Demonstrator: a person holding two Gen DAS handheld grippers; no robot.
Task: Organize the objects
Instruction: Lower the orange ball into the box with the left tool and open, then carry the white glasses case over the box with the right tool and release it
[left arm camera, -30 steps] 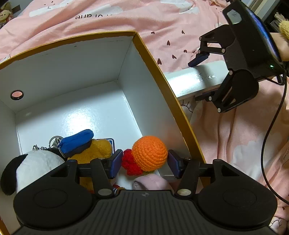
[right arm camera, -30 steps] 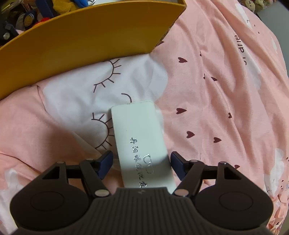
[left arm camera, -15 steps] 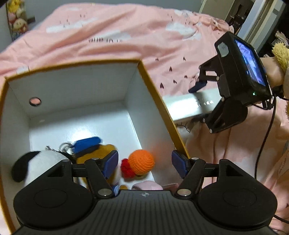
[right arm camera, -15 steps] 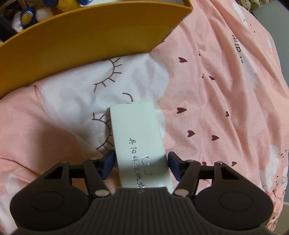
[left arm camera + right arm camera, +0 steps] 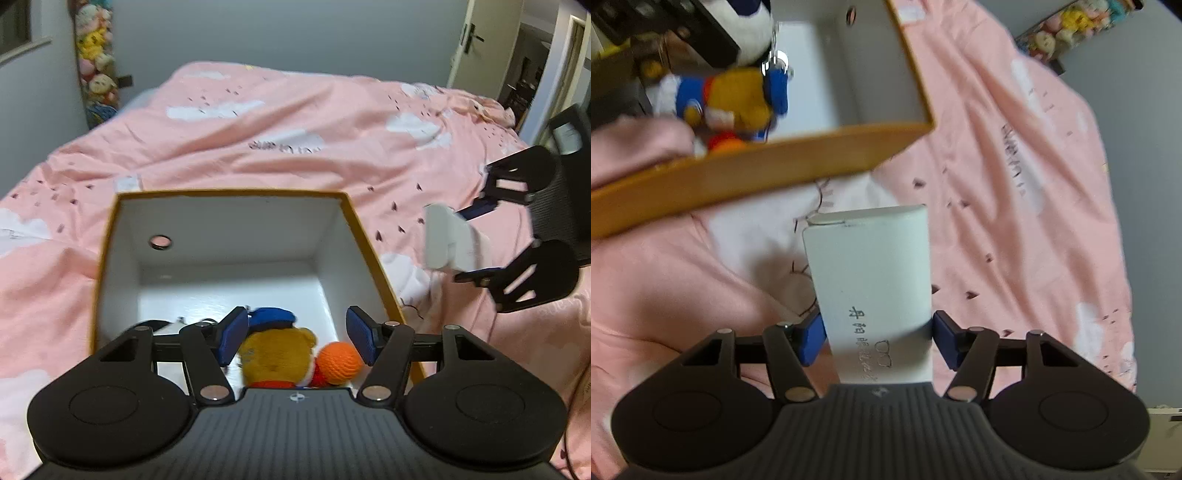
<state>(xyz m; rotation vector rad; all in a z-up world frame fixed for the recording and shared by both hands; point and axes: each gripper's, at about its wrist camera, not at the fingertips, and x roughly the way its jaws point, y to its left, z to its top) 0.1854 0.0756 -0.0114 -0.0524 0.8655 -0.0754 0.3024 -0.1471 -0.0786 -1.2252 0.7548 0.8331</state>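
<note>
An open box (image 5: 369,236) with yellow walls and white inside sits on the pink bed. Inside lie a yellow plush with a blue cap (image 5: 275,354), an orange crocheted ball (image 5: 338,363) and a panda plush (image 5: 753,37). My left gripper (image 5: 293,338) is open and empty, held above the box's near end. My right gripper (image 5: 879,338) is shut on a white flat case (image 5: 875,284) with printed writing and holds it off the bed, right of the box. The case (image 5: 448,240) and right gripper (image 5: 476,243) also show in the left wrist view.
The pink duvet (image 5: 295,122) with hearts and clouds covers the bed all around the box (image 5: 768,170). A hanging column of plush toys (image 5: 96,70) is at the far left wall. A doorway (image 5: 532,62) is at the far right.
My right gripper has shut on the white case and lifted it off the bed. My left gripper has risen and pulled back out of the box, leaving the toys inside.
</note>
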